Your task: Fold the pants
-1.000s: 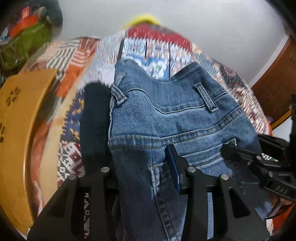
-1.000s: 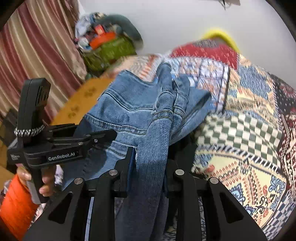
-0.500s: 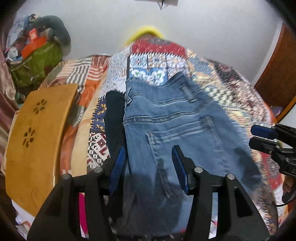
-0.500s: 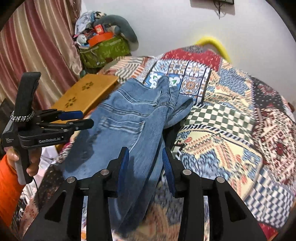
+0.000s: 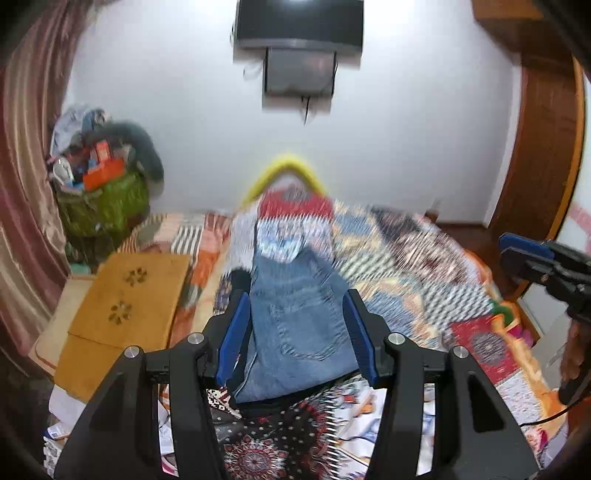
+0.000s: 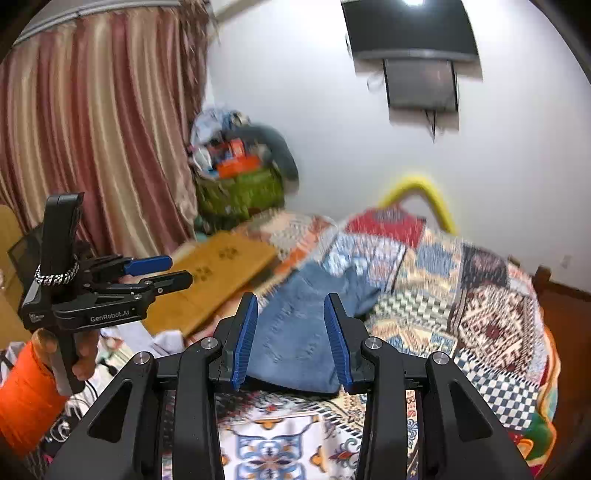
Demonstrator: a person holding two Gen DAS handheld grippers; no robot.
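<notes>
Folded blue jeans (image 5: 299, 325) lie on the patterned bedspread (image 5: 424, 280), a back pocket facing up. They also show in the right wrist view (image 6: 303, 321). My left gripper (image 5: 297, 339) is open and empty, raised above and back from the jeans. It shows from the side in the right wrist view (image 6: 162, 271). My right gripper (image 6: 291, 339) is open and empty, also raised back from the jeans. Its blue-padded tip shows at the right edge of the left wrist view (image 5: 524, 254).
A wooden lap table (image 5: 125, 310) lies at the bed's left edge. A green bag piled with things (image 5: 99, 199) stands in the corner by striped curtains (image 6: 92, 129). A wall-mounted screen (image 5: 299, 22) hangs above. A wooden door frame (image 5: 543, 147) is at right.
Both grippers let go of the jeans, opened, and pulled up and back. The jeans dropped flat onto the bed in a folded stack.
</notes>
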